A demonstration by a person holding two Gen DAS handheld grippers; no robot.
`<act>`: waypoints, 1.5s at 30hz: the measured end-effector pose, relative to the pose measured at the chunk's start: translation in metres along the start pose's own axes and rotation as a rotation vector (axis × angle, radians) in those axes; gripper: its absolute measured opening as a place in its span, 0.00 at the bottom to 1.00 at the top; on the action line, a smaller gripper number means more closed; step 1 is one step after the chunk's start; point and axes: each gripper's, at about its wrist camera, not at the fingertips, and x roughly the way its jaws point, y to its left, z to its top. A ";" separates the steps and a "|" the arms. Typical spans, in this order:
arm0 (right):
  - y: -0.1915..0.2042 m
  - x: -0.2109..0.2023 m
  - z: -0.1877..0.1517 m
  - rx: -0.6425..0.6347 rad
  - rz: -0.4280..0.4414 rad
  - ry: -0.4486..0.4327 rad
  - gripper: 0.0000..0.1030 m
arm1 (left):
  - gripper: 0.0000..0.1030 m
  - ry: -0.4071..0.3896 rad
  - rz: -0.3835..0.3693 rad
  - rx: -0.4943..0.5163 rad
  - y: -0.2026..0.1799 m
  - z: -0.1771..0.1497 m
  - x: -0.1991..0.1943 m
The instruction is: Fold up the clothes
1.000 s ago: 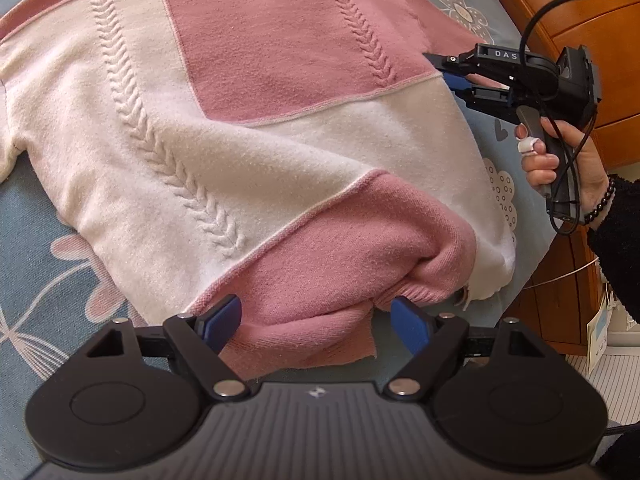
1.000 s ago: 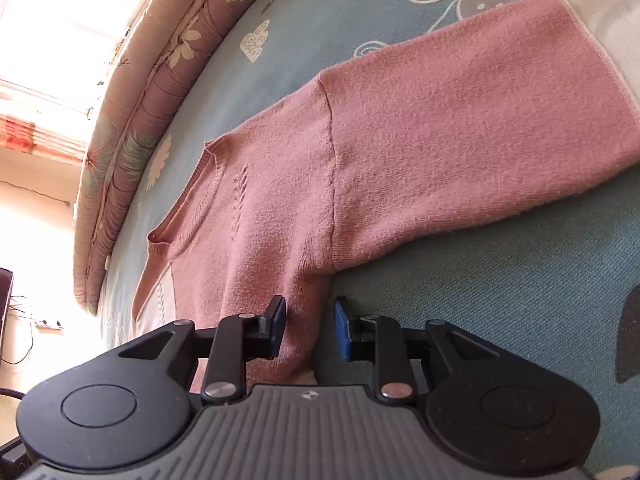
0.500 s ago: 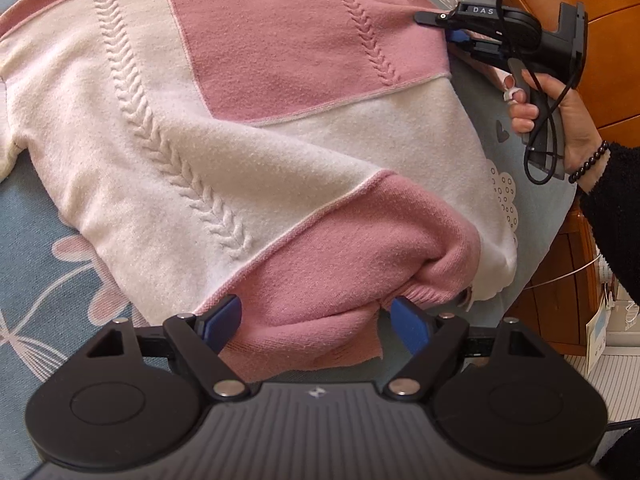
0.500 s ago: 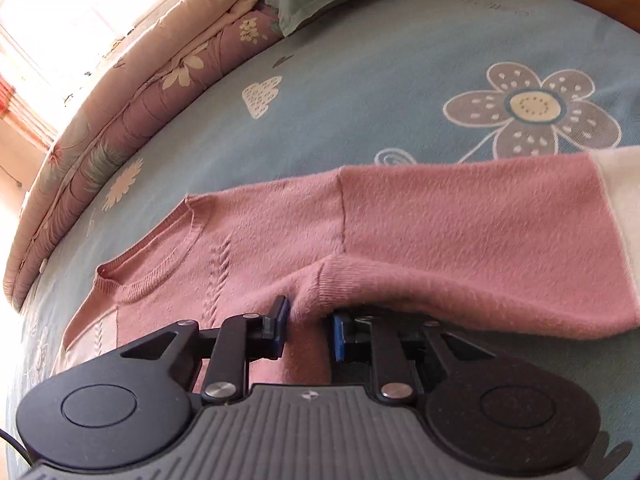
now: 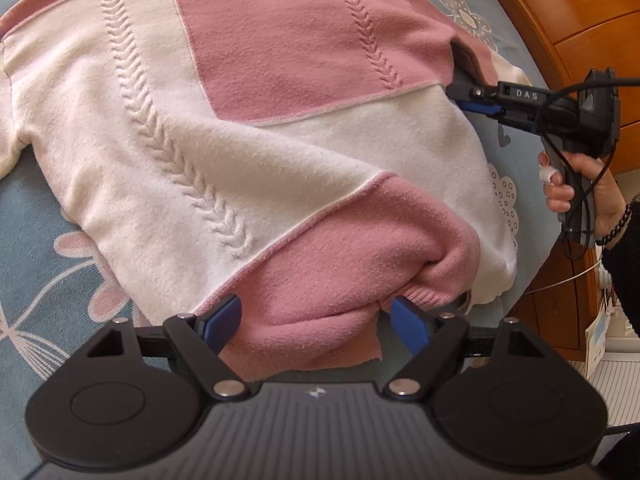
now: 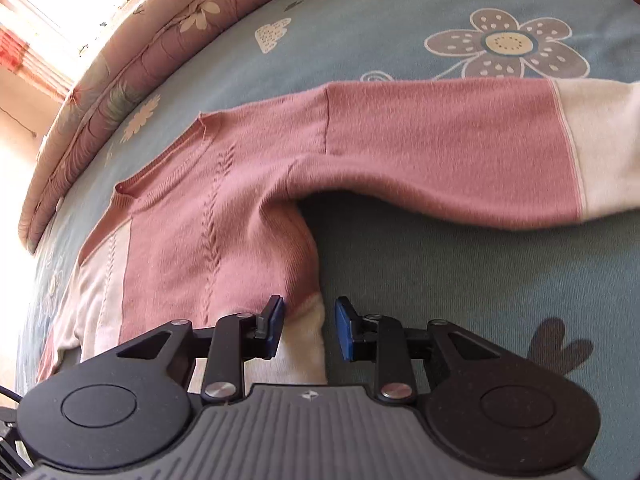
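A pink and cream knit sweater (image 5: 256, 128) lies spread flat on the blue flowered bedsheet (image 5: 36, 272). My left gripper (image 5: 316, 320) is open at the near pink hem, which bunches up between its fingers. A hand holds my right gripper (image 5: 464, 98) at the sweater's right side edge, just below the armpit. In the right wrist view that gripper (image 6: 309, 328) stands open with the sweater's side edge (image 6: 304, 320) lying between its fingers. The pink sleeve (image 6: 440, 144) stretches away to the right and ends in a cream cuff (image 6: 600, 140).
A wooden cabinet (image 5: 580, 8) stands close along the bed's right side. A rolled floral quilt (image 6: 160, 44) lines the far edge of the bed under a bright window. Bare sheet (image 6: 460, 312) lies right of the sweater, below the sleeve.
The right gripper has drawn back from under the armpit to the sweater's side edge lower down. The left gripper has stayed at the hem.
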 end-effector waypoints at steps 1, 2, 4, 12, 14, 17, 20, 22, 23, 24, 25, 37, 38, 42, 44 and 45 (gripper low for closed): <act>-0.001 0.000 -0.007 -0.006 -0.005 0.000 0.33 | 0.79 0.002 0.002 0.002 -0.001 0.000 0.001; -0.001 0.000 -0.014 -0.012 -0.009 -0.003 0.33 | 0.79 0.005 0.004 0.005 -0.002 0.001 0.003; 0.006 0.000 -0.019 -0.044 -0.027 -0.015 0.34 | 0.79 0.011 0.006 0.012 -0.004 0.001 0.005; 0.010 -0.017 -0.012 -0.097 -0.115 -0.041 0.14 | 0.79 0.031 0.001 0.042 -0.019 0.002 0.011; 0.008 -0.023 -0.010 -0.097 -0.129 -0.047 0.14 | 0.79 0.028 0.008 0.052 -0.022 0.002 0.009; 0.005 -0.033 -0.006 -0.097 -0.152 -0.057 0.15 | 0.79 0.023 0.011 0.048 -0.019 0.001 0.004; 0.002 -0.042 -0.002 -0.098 -0.174 -0.066 0.23 | 0.79 0.018 0.019 0.038 -0.015 0.001 0.002; 0.000 -0.050 -0.003 -0.088 -0.147 -0.064 0.23 | 0.79 0.016 0.021 0.033 -0.015 0.001 0.003; 0.002 -0.054 -0.007 -0.097 -0.117 -0.052 0.23 | 0.79 0.016 0.019 0.033 -0.016 0.001 0.004; 0.006 -0.055 -0.012 -0.111 -0.093 -0.037 0.23 | 0.79 0.017 0.018 0.034 -0.017 0.001 0.005; 0.008 -0.054 -0.017 -0.120 -0.067 -0.013 0.23 | 0.79 0.019 0.016 0.037 -0.018 0.002 0.006; -0.016 -0.079 -0.083 0.021 -0.119 0.116 0.27 | 0.79 0.047 0.032 0.026 -0.013 -0.005 0.009; -0.020 -0.082 -0.084 0.030 -0.142 0.112 0.27 | 0.79 0.048 0.031 0.027 -0.014 -0.004 0.010; -0.034 -0.075 -0.094 0.062 -0.179 0.111 0.27 | 0.79 0.056 0.024 0.044 -0.020 -0.002 0.016; -0.021 -0.068 -0.100 -0.007 -0.198 0.115 0.35 | 0.79 0.062 0.025 0.050 -0.022 -0.003 0.018; -0.014 -0.064 -0.103 -0.042 -0.207 0.117 0.39 | 0.79 0.065 0.026 0.051 -0.022 -0.004 0.019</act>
